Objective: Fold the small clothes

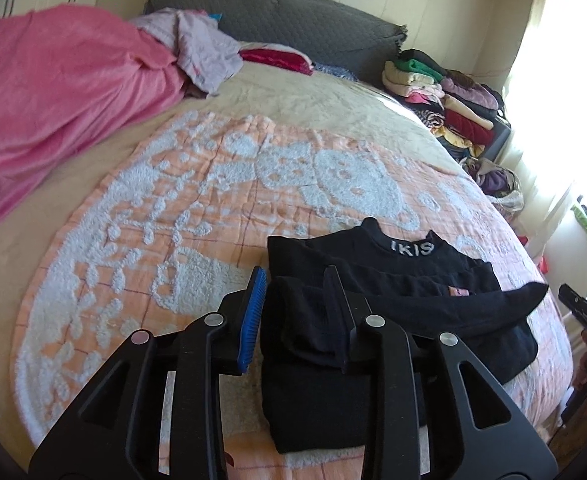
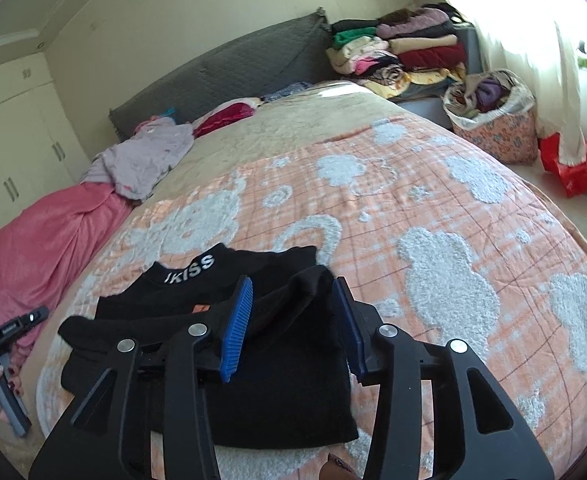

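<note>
Both tongs, left [image 1: 295,312] and right [image 2: 293,322], hanging open and empty over the near end of the black knit top with white collar lettering [image 1: 405,276] on the peach-and-white bedspread [image 1: 173,208], collar pointing away, sleeves already tucked across.

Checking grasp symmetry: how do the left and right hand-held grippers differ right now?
The left hand-held gripper straddles the folded left sleeve of the black top; the right hand-held gripper straddles its right sleeve. Left's right pad is hidden behind cloth; both of right's blue pads show. Both are open, gripping nothing.
</note>
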`<state>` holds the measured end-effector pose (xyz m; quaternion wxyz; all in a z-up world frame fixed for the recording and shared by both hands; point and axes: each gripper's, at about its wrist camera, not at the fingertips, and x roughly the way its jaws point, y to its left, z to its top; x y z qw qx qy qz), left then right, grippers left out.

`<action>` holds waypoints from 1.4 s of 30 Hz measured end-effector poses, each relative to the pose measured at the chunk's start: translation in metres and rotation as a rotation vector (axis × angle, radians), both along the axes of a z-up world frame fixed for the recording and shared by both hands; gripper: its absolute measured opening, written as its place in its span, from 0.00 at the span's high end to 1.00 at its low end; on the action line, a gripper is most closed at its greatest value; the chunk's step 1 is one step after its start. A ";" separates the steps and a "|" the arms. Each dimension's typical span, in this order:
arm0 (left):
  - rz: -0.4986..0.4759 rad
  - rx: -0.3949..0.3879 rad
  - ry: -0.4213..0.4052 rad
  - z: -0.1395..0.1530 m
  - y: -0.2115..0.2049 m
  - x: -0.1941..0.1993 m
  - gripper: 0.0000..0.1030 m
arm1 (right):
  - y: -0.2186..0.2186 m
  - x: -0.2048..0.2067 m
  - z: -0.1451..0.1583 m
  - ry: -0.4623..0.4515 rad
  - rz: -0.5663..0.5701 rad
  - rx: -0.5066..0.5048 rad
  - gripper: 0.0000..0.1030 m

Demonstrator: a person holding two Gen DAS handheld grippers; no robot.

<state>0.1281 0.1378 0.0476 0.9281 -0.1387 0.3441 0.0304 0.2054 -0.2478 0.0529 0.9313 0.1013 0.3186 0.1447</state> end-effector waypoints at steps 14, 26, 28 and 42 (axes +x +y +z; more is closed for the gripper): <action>-0.209 0.112 0.154 -0.058 -0.083 -0.019 0.78 | 0.074 -0.024 -0.043 0.090 0.207 -0.195 0.61; -0.167 0.227 0.142 -0.071 -0.092 0.008 0.76 | 0.101 -0.008 -0.076 0.131 0.195 -0.362 0.59; -0.159 0.216 0.135 -0.070 -0.089 0.013 0.75 | 0.102 -0.003 -0.074 0.126 0.200 -0.359 0.58; -0.150 0.165 0.102 -0.063 -0.075 0.059 0.75 | 0.119 0.040 -0.068 0.117 0.193 -0.360 0.57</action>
